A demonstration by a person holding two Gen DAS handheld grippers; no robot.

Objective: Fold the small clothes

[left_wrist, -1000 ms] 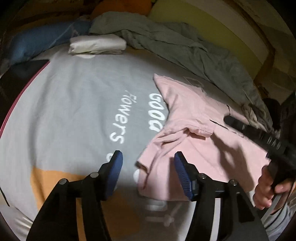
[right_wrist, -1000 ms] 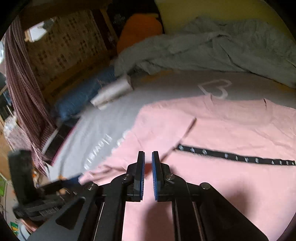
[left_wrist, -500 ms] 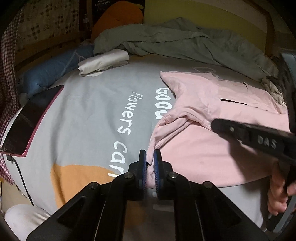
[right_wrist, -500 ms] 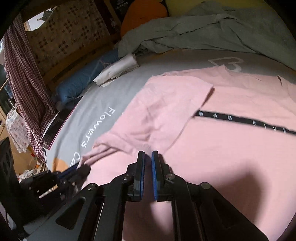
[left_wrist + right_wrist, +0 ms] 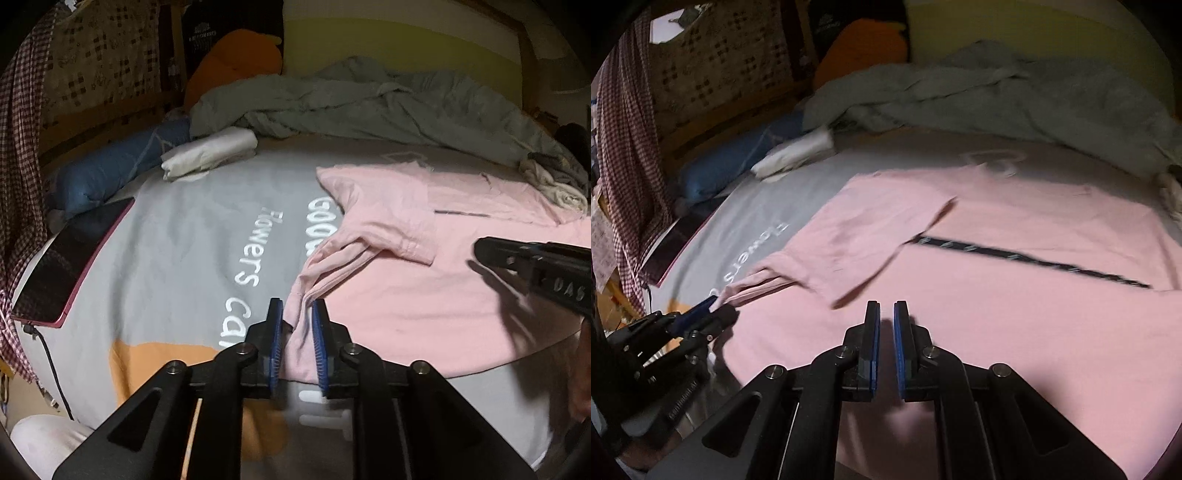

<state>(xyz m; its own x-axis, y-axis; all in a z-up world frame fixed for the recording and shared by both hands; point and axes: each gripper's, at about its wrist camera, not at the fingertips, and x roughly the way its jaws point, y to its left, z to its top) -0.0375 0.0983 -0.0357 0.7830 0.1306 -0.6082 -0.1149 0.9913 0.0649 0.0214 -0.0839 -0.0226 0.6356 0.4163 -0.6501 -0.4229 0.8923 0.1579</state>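
Left gripper (image 5: 298,321): jaws narrow and opening, blue pads either side of a bunched corner of the pink T-shirt (image 5: 424,295); cloth sits between the pads, and whether they press on it I cannot tell. From that corner the fabric pulls into taut ridges running up toward the folded-in sleeve (image 5: 384,225), whose hem edge lies across the shirt body.

Right gripper (image 5: 885,325): jaws nearly closed, thin gap, nothing between them. It hovers over the lower part of the shirt (image 5: 997,332), casting a shadow on the cloth. In the left wrist view the right gripper (image 5: 480,251) comes in from the right edge above the shirt body; a hand shows dimly below it.

Shirt lies mostly flat on the grey bedsheet (image 5: 184,240) with white lettering; black printed stripe (image 5: 1027,258) runs across the chest. Shirt's left edge overlaps the lettering. Bottom hem sits close to the near edge of the bed.

Open sheet to the left of the shirt, bounded by a dark tablet with a red rim (image 5: 74,258) at the bed's left edge. Far side is crowded: folded white cloth (image 5: 210,151), blue pillow (image 5: 110,170), rumpled grey blanket (image 5: 369,107), orange cushion (image 5: 236,59). Small crumpled cloth (image 5: 554,181) near the shirt's far right corner. Checked fabric (image 5: 628,155) hangs at far left.
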